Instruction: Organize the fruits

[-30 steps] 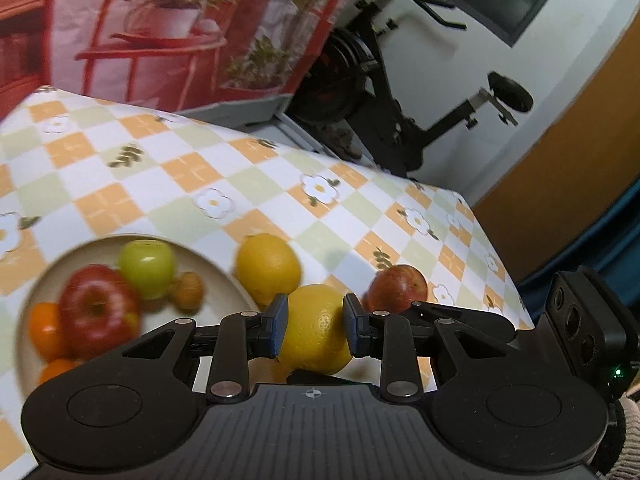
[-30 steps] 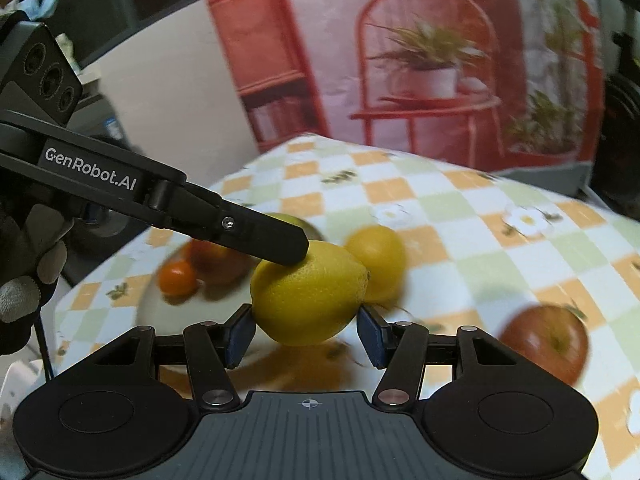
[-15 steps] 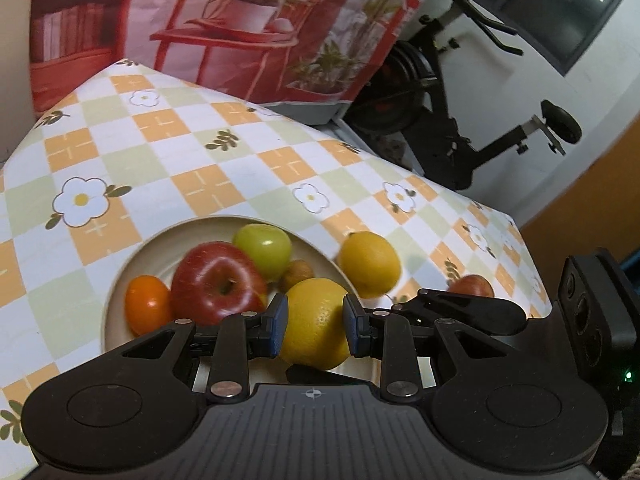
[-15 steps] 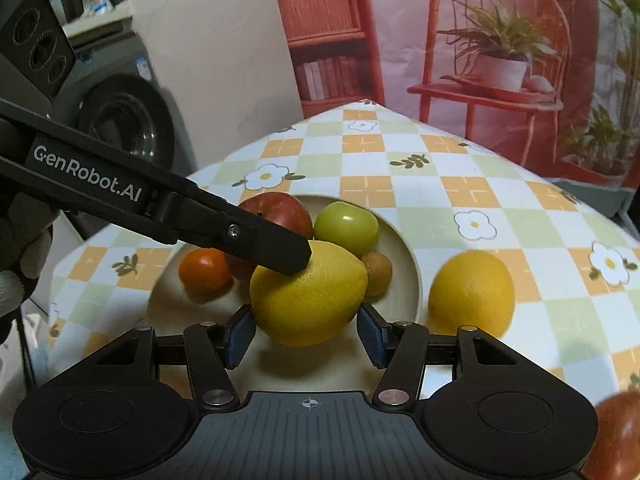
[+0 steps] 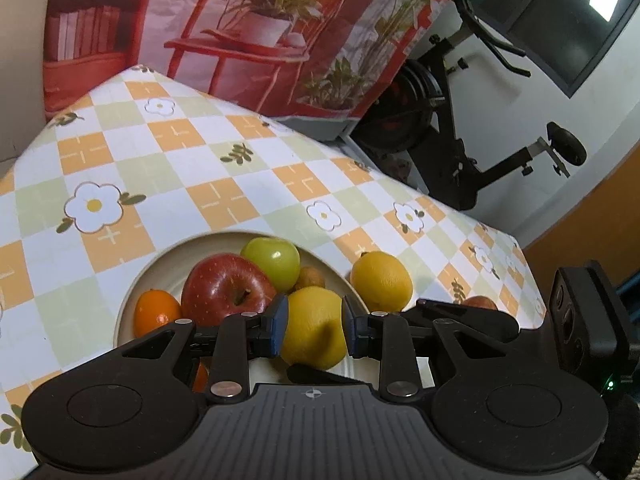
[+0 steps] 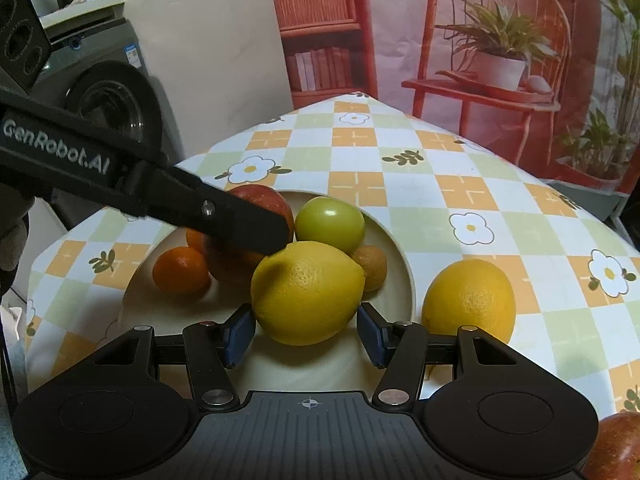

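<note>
While both pairs of my fingers share one lemon (image 5: 314, 320), I am at the placing step. My left fingers (image 5: 278, 322) are clamped on its sides. My right fingers (image 6: 240, 334) bracket it end to end and look pressed on too, though that contact is partly hidden.

The lemon sits over the near part of the plate (image 6: 402, 280), close beside the red apple (image 5: 224, 288), the green apple (image 5: 274, 262) and a small brown fruit (image 6: 372, 266). I cannot tell whether it already rests on the plate.

As I judge it, the next move is to lower it into the free near patch and part both pairs together, so it doesn't roll. Then comes the second lemon (image 5: 382, 280), lying on the surface (image 5: 224, 200) just beside the rim.
</note>
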Tool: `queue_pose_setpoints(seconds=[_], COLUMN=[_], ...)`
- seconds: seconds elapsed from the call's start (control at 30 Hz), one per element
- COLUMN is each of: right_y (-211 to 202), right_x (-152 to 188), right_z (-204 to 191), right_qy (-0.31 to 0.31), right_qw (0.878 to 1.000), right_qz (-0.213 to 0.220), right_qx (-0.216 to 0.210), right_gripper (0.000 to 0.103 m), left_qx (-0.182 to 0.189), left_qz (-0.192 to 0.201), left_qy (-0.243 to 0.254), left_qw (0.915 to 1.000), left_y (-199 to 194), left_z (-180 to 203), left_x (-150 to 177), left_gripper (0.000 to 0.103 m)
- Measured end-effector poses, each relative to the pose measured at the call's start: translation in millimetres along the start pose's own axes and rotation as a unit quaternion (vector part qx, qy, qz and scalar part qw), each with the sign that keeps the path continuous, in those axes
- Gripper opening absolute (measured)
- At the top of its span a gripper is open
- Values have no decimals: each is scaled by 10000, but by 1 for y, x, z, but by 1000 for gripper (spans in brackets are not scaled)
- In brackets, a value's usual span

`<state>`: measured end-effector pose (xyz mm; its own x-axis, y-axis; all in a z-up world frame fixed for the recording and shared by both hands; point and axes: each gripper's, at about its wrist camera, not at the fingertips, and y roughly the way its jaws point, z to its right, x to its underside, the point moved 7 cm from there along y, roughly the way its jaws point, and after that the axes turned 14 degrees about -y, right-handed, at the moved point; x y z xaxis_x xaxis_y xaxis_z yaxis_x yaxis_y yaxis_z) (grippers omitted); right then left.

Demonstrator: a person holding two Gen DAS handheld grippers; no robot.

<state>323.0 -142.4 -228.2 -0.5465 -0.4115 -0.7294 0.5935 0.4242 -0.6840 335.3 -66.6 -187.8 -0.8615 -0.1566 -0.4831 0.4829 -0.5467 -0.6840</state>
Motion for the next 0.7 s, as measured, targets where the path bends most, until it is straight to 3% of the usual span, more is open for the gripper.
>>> queue_pose_setpoints(seconds=[0.37,0.7], right_y=[-62,-117], right_x=[2,59], right_z=[17,35], right_qy=[154,894], right_qw=[9980,9912], right_qz=[542,755], right_qx=[292,621], right_gripper=[52,50], left_qx=[-180,-464], left_qz=[648,884], left_qy=[322,611], left_qw=[9972,9931], left_y=[-36,-50], left_z=[22,38], left_x=[4,50], left_gripper=[31,32])
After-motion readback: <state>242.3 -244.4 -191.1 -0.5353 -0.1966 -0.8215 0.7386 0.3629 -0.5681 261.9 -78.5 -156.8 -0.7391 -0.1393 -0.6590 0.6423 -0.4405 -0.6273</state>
